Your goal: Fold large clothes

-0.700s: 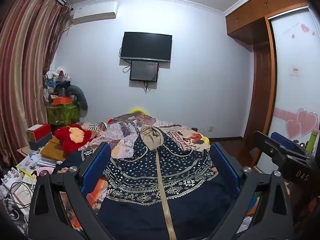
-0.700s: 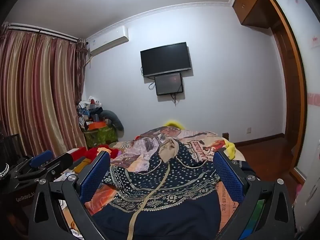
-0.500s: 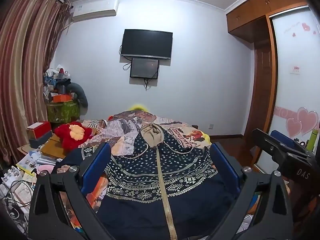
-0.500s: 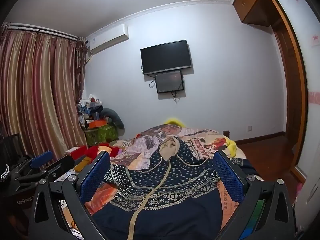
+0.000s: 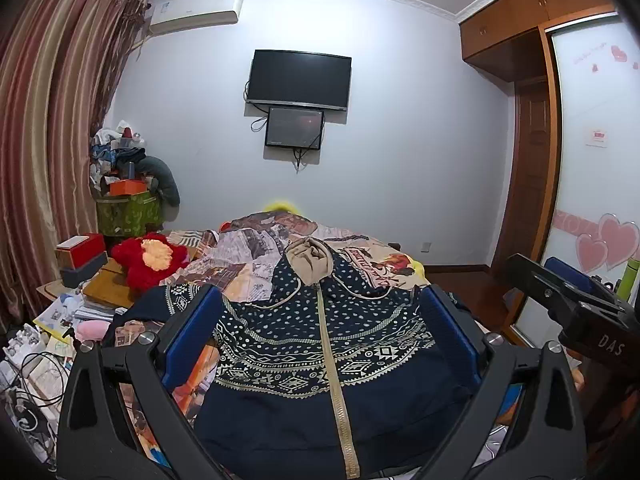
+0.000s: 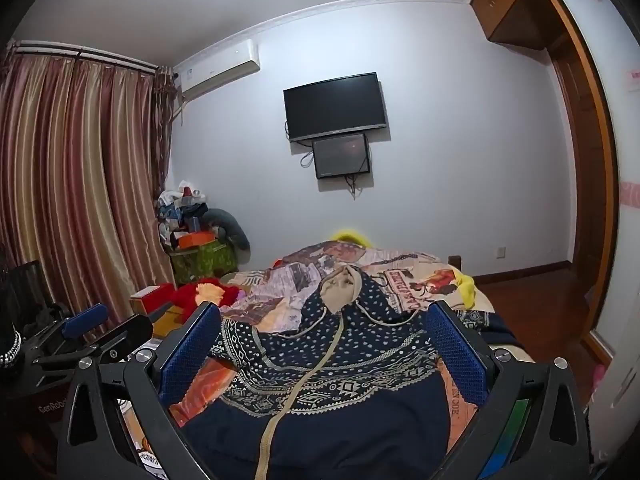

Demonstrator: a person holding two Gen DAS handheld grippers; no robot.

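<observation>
Both hand-held grippers hang above the near end of the bed, jaws spread wide and grasping nothing: the left hand-held gripper (image 5: 320,324) frames the navy hooded jacket (image 5: 320,344) between its blue pads (image 5: 192,332), and the right hand-held gripper (image 6: 324,340) does the same from slightly further right. That jacket lies front-up on the bed (image 5: 368,256), spread over a printed quilt (image 5: 248,256), with its beige-lined hood (image 5: 310,258) toward the far wall, a pale zipper strip (image 5: 332,360) running down the middle, white dots on the chest and a geometric band below. Its hem is cut off by the bottom edge of both views, and the sleeves are largely hidden behind the gripper arms. Readable writing is scarce: "DAS" shows on the black body at the right edge of the left wrist view, and "GenRob" with the rest cut off shows on the black body at the lower left of the right wrist view. Lettering on the quilt is too warped to read. On the far wall hang a dark television (image 5: 299,74), a smaller screen (image 5: 295,127) just beneath it, and an air conditioner (image 5: 196,10). A red plush toy (image 5: 150,258) sits left of the bed beside a cluttered tabletop (image 5: 104,288).
</observation>
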